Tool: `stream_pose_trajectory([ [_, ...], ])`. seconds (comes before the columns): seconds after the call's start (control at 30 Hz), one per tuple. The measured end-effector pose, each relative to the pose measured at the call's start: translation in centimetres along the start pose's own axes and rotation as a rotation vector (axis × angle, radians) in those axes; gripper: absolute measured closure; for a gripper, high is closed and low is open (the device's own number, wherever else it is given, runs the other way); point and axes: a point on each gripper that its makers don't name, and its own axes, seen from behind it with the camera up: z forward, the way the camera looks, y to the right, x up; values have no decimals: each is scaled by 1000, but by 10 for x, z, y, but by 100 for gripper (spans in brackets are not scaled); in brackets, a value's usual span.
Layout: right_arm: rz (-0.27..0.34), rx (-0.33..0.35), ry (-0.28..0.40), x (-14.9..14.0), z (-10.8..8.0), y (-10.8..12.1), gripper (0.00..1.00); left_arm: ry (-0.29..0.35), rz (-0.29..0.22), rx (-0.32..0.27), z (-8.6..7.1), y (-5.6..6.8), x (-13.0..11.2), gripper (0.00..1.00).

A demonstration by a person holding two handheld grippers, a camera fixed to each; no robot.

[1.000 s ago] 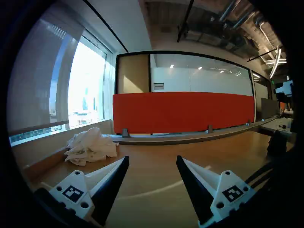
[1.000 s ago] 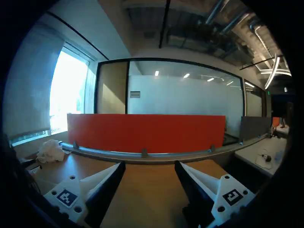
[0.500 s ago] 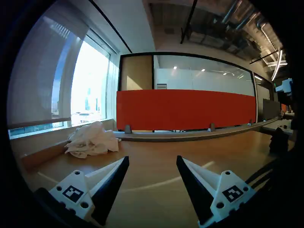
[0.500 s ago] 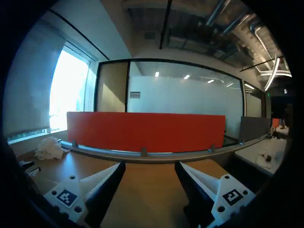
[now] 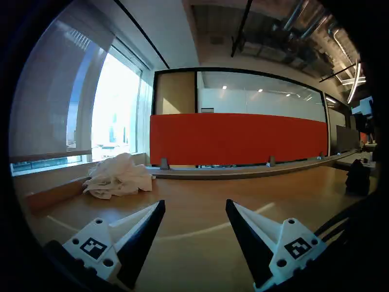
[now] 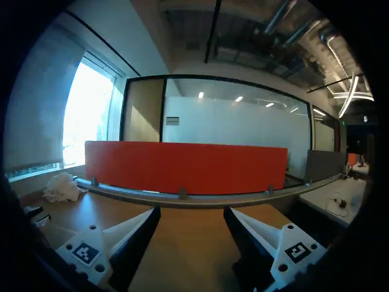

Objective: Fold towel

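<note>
A crumpled white towel lies in a heap on the wooden desk, at the far left by the window. In the left gripper view, my left gripper hovers low over the desk, open and holding nothing, with the towel ahead and to its left. In the right gripper view the towel looks small and far off at the left. My right gripper stands open with nothing between its fingers. At the left edge of that view the tips of the other gripper poke in.
An orange divider panel on a grey rail runs along the back of the desk. A window and low ledge bound the left side. A dark object sits at the right. Another desk with cables lies beyond on the right.
Both views have shifted slightly, as the grippers tilted or sank a little. The towel has not moved and both grippers stay open.
</note>
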Motion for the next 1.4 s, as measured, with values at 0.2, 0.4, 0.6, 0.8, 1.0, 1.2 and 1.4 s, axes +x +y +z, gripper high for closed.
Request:
stream_pose_trajectory([
  [0.2,5,3,-6,-4,0,-1,0,3,3,-3,-1,2,0,8],
  [0.4,3,2,5,-4,0,3,0,3,3,-4,-1,2,-1,8],
  [0.6,3,-9,35,2,-3,14,0,4,4,-4,-1,2,-1,8],
  [0.8,14,-24,72,4,-5,26,0,4,4,-4,0,3,-1,8],
  [1.0,29,-35,95,-2,-6,36,0,3,3,-4,0,2,-1,7],
  [1.2,10,-51,105,-15,-10,50,0,3,4,-4,0,2,0,7],
  [1.4,-2,-56,92,-41,-9,57,0,3,3,-4,0,3,0,7],
])
